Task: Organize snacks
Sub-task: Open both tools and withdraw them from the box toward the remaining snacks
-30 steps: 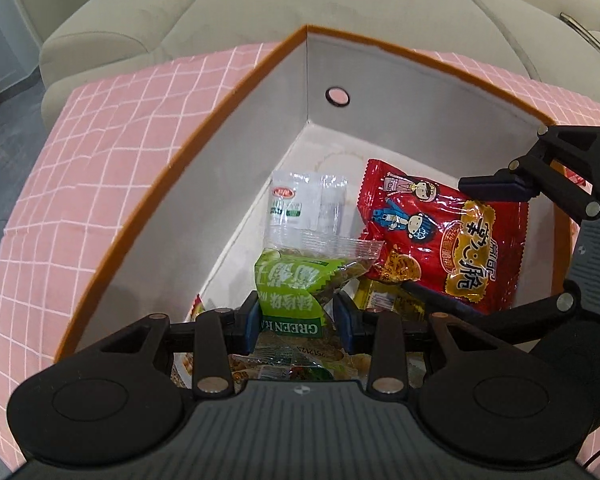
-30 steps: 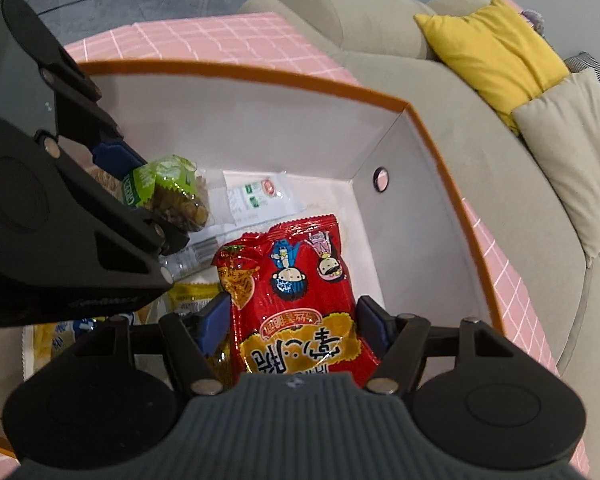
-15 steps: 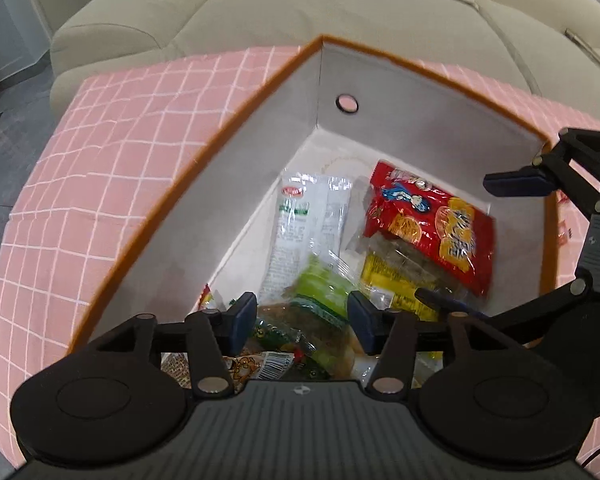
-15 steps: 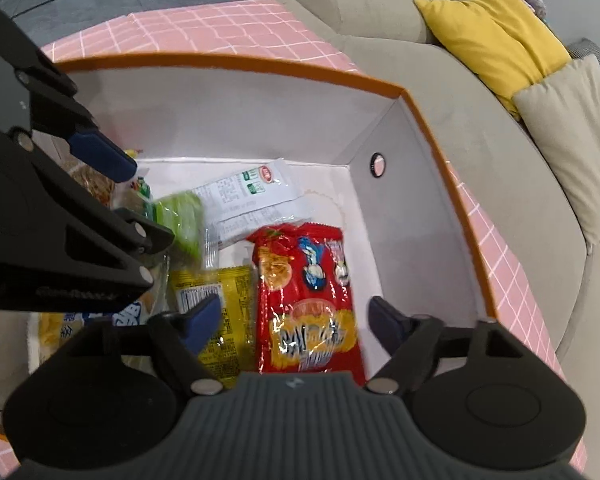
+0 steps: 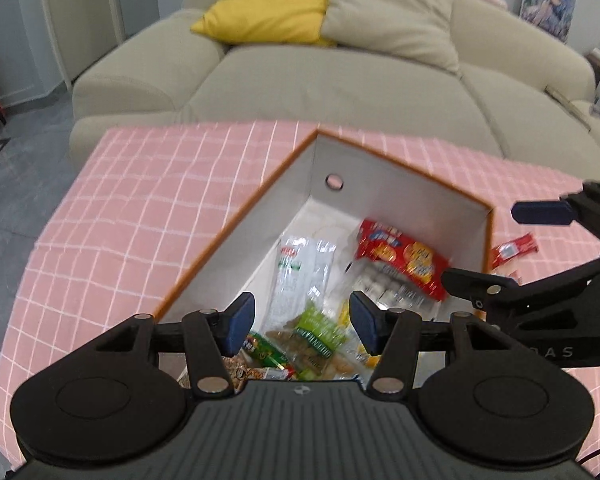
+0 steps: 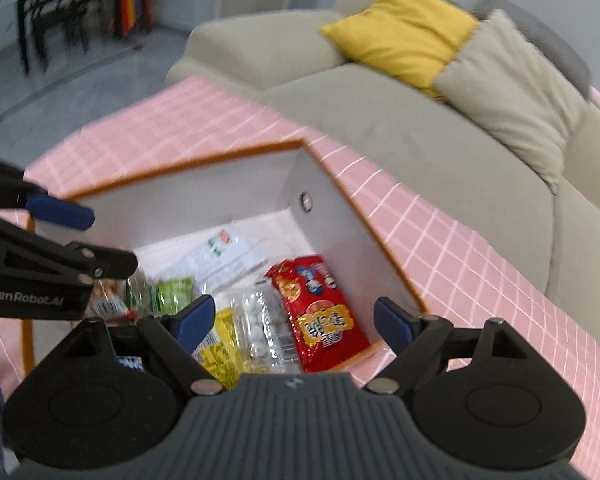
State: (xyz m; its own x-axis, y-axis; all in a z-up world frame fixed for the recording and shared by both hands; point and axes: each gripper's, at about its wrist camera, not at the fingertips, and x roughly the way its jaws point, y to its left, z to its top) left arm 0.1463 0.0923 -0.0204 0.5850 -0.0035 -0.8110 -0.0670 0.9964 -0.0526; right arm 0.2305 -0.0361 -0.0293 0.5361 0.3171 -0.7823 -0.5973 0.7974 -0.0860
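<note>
An orange-rimmed white box [image 5: 240,216] stands on the pink checked cloth and holds several snack packets. My left gripper [image 5: 302,324] hovers above its near corner, jaws opening, nothing between them. Below it in the box lies a green packet [image 5: 320,332], beside a white packet [image 5: 296,268]. My right gripper [image 6: 294,318] hangs over the box's right side, jaws opening wide and empty. Under it lie a red packet [image 6: 324,316], a clear bag of white balls [image 6: 256,320] and a yellow packet [image 6: 220,344].
A small red packet [image 5: 514,248] lies on the pink cloth [image 5: 140,208] outside the box's right wall. A beige sofa [image 5: 340,80] with a yellow cushion [image 5: 268,0] runs along the table's far side. Dark chairs [image 6: 52,12] stand far off.
The left gripper let go of the green packet and the right let go of the red one. Both packets now lie in the box, and both grippers rose out of it.
</note>
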